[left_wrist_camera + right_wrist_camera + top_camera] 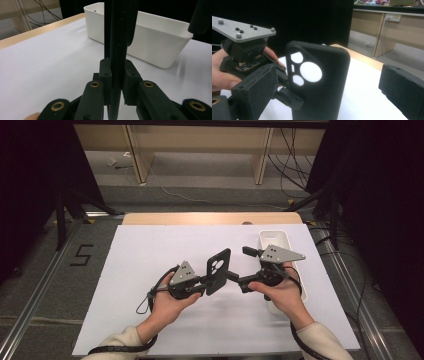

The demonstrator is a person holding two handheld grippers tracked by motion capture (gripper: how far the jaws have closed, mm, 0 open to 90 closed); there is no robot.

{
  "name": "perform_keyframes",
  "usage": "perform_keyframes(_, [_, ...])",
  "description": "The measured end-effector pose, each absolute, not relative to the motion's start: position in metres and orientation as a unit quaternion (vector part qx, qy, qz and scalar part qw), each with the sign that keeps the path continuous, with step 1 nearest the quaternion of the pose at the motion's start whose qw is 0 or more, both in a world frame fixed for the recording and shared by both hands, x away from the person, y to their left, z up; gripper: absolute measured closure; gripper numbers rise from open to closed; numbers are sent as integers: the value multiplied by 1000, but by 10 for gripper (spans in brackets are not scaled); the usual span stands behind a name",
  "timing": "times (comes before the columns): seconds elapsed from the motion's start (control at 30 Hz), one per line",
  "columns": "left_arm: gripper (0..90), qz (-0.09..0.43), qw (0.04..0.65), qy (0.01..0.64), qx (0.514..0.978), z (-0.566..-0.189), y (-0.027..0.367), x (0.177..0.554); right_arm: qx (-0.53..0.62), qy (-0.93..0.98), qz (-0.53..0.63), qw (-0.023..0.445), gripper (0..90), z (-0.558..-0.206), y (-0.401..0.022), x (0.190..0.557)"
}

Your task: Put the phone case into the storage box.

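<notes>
A black phone case (218, 270) with round camera cut-outs stands upright above the white sheet. My left gripper (206, 284) is shut on its lower edge. In the left gripper view the case (117, 37) is edge-on, pinched between the two pads of that gripper (116, 75). My right gripper (240, 265) is open, with its jaws spread wide on either side of the case. In the right gripper view the case (319, 82) stands between that gripper's (328, 92) two pads (254, 87), and neither pad touches it.
A white rectangular bin (274, 240) sits at the right of the table, just behind the right hand, and lies close beyond the case (160, 45). A white sheet (150, 260) covers the wooden table (210, 218). The floor and shelving lie beyond.
</notes>
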State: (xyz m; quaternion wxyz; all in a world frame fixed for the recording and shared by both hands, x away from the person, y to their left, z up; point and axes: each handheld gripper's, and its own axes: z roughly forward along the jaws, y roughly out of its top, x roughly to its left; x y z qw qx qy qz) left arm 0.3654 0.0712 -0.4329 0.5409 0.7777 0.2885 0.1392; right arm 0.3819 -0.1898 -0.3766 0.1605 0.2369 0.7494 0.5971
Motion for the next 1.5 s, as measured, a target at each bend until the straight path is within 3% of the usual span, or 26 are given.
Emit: perform_keyframes(1.5, [799, 152, 534, 308, 772, -435, 53, 364, 301, 710, 601, 211, 7, -388, -162, 372])
